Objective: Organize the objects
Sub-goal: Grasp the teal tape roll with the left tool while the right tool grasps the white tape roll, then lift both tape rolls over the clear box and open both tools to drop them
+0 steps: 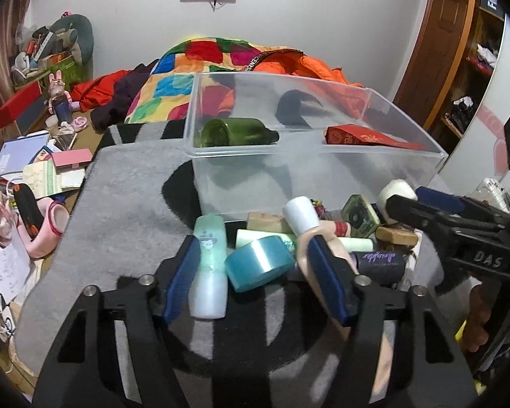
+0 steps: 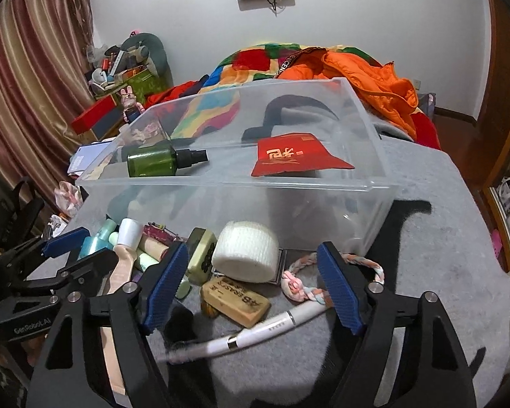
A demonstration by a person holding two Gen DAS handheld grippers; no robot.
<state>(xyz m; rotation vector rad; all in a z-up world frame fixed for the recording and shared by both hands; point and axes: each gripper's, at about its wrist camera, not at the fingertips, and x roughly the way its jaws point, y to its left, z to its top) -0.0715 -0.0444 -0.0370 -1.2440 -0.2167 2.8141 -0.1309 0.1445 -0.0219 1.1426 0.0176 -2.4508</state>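
Your left gripper (image 1: 251, 268) has its jaws wide apart around the tape roll (image 1: 260, 263), holding nothing. Your right gripper (image 2: 255, 285), jaws equally wide, frames the eraser (image 2: 234, 301), empty. The far clear bin (image 2: 221, 200) holds a green bottle (image 2: 153, 161) and red envelope (image 2: 289, 158).

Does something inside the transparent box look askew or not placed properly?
Yes. The dark green plastic spray bottle lies on its side in the clear plastic storage box, and the red paper envelope beside it lies at a slant. Nothing looks spilled.
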